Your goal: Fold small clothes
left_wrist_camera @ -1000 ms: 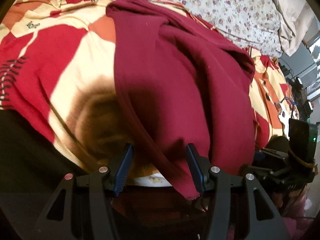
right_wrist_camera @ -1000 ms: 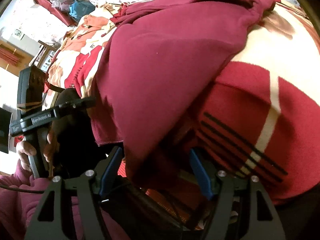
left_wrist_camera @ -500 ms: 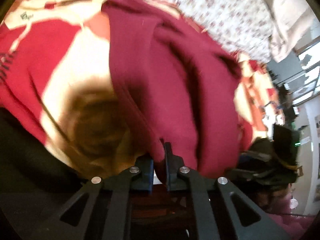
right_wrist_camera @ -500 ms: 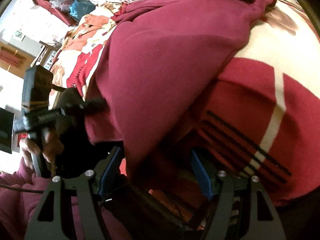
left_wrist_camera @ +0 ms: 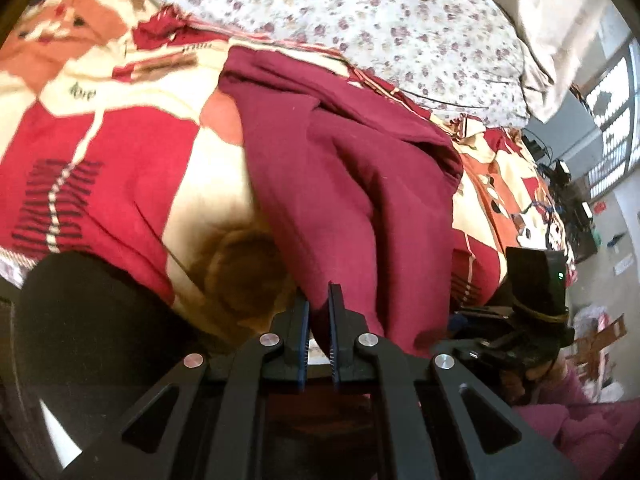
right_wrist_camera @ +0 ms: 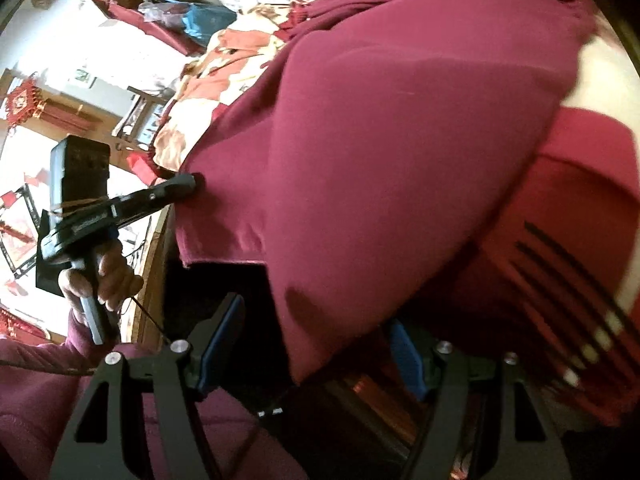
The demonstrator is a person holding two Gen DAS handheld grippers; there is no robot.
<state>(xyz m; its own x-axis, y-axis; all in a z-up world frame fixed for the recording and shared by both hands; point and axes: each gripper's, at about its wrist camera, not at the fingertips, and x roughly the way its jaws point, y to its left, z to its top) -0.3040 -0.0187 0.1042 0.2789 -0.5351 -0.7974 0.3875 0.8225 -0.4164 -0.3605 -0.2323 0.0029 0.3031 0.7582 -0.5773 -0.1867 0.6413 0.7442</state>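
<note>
A maroon garment (left_wrist_camera: 344,184) lies on a red and cream patterned blanket (left_wrist_camera: 120,168) on a bed. My left gripper (left_wrist_camera: 318,312) is shut on the garment's near hem corner; it also shows in the right wrist view (right_wrist_camera: 188,186), pinching the garment's left edge. My right gripper (right_wrist_camera: 316,344) is open, its blue-padded fingers (right_wrist_camera: 224,332) standing on either side of the garment's (right_wrist_camera: 400,152) near lower corner, which hangs between them. The right gripper's body shows at the right of the left wrist view (left_wrist_camera: 532,320).
A floral sheet (left_wrist_camera: 400,32) covers the far part of the bed, with a pale pillow (left_wrist_camera: 560,20) beyond. The bed's near edge drops into dark shadow (left_wrist_camera: 80,320). A chair (right_wrist_camera: 140,116), red hangings and clutter stand beside the bed. A maroon-sleeved arm (right_wrist_camera: 60,392) holds the left gripper.
My left gripper has closed on the garment's hem and pulled that edge a little away. My right gripper has stayed open around the other corner.
</note>
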